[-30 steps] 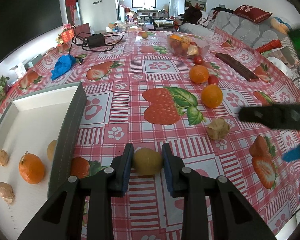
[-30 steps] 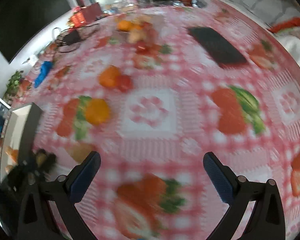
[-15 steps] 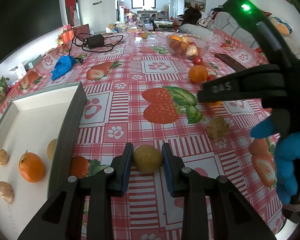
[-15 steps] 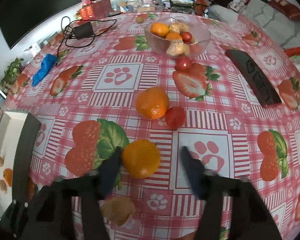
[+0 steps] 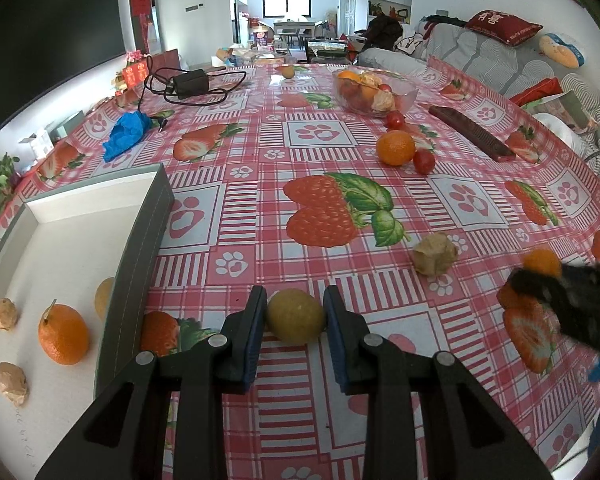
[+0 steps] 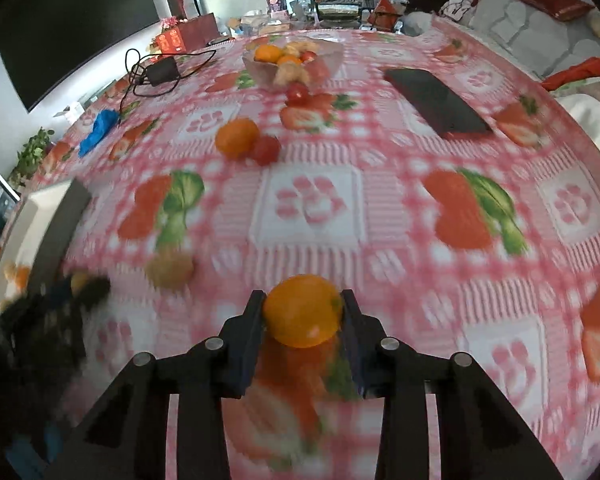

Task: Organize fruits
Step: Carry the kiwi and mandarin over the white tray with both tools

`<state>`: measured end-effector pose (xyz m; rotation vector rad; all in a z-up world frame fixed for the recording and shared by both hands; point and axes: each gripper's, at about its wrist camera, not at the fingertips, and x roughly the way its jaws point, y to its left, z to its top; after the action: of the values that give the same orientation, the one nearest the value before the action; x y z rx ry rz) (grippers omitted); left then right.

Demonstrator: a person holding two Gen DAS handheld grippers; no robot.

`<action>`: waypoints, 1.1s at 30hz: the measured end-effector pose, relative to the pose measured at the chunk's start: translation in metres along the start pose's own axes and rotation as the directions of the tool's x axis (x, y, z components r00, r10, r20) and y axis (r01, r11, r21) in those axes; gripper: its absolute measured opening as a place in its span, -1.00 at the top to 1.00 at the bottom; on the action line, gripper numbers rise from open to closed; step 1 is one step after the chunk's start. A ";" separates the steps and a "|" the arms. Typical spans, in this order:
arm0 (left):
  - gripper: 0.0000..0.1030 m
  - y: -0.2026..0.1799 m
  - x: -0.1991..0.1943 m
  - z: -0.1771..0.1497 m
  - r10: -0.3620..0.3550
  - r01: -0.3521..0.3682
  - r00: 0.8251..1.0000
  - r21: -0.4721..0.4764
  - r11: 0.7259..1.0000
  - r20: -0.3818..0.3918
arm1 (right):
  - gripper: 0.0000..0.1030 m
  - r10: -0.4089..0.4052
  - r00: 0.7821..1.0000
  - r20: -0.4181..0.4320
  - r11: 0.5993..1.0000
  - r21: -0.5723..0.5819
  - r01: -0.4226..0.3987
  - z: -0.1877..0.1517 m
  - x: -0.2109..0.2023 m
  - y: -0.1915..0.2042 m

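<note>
Red-and-white checked oilcloth printed with strawberries and paw marks covers the long table (image 5: 312,136), which runs toward a bright window at the far end of the room, with a grey sofa along its right edge and a dark wall screen on the left. At the near left corner sits a shallow grey-walled tray with a white floor (image 5: 140,240); its long wall runs away from the camera, and inside lie a stemmed orange mandarin (image 5: 63,334), its stem pointing up and slightly left, two papery husked fruits (image 5: 11,378), and a pale fruit half hidden behind the wall. The left claw (image 5: 296,322) is clenched on a small round yellow-green fruit (image 5: 296,316), pads pressing both sides, just right of the tray wall. The right claw (image 6: 303,320) grips a round orange fruit (image 6: 302,316) between its pads, in a motion-blurred view; no long axis can be made out on either fruit. Open cloth lies between the claws and a loose tan husked fruit (image 5: 435,254). Farther on, an orange (image 5: 395,147) touches a red cherry tomato (image 5: 424,161), with another tomato near a clear glass bowl of mixed fruit (image 5: 374,90). A dark flat rectangular slab (image 5: 470,132) lies diagonally toward the right edge. A crumpled blue cloth (image 5: 126,134) and a black power adapter with coiled cable (image 5: 190,84) sit at far left. No writing is legible.
</note>
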<state>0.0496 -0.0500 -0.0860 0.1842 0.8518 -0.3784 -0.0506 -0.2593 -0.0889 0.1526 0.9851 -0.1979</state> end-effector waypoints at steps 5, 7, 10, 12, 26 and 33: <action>0.38 0.000 -0.001 -0.001 0.000 0.000 1.000 0.000 1.000 0.000 | 0.26 -0.012 0.998 0.055 1.000 -0.015 0.012 -0.028 -0.016 -0.003; 0.38 0.000 0.000 -0.001 0.001 -0.001 1.000 0.001 1.000 0.001 | 0.26 -0.017 0.998 0.065 1.000 -0.019 0.018 -0.031 -0.017 -0.001; 0.38 -0.001 -0.001 -0.001 0.002 -0.002 1.000 0.001 1.000 0.002 | 0.26 -0.018 0.997 0.073 1.000 -0.021 0.020 -0.032 -0.016 -0.001; 0.37 -0.001 -0.001 -0.001 0.003 -0.003 1.000 0.003 1.000 0.002 | 0.26 -0.016 0.997 0.074 1.000 -0.026 0.018 -0.032 -0.017 -0.001; 0.37 -0.002 -0.001 -0.001 0.003 -0.003 1.000 0.003 1.000 0.002 | 0.26 -0.029 0.995 0.099 0.998 -0.045 0.034 -0.036 -0.017 0.002; 0.37 -0.003 -0.001 -0.002 0.004 -0.004 1.000 0.004 1.000 0.003 | 0.26 -0.028 0.995 0.098 0.998 -0.045 0.033 -0.036 -0.017 0.002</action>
<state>0.0467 -0.0516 -0.0862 0.1885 0.8481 -0.3768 -0.0885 -0.2476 -0.0940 0.0844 0.8948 -0.2080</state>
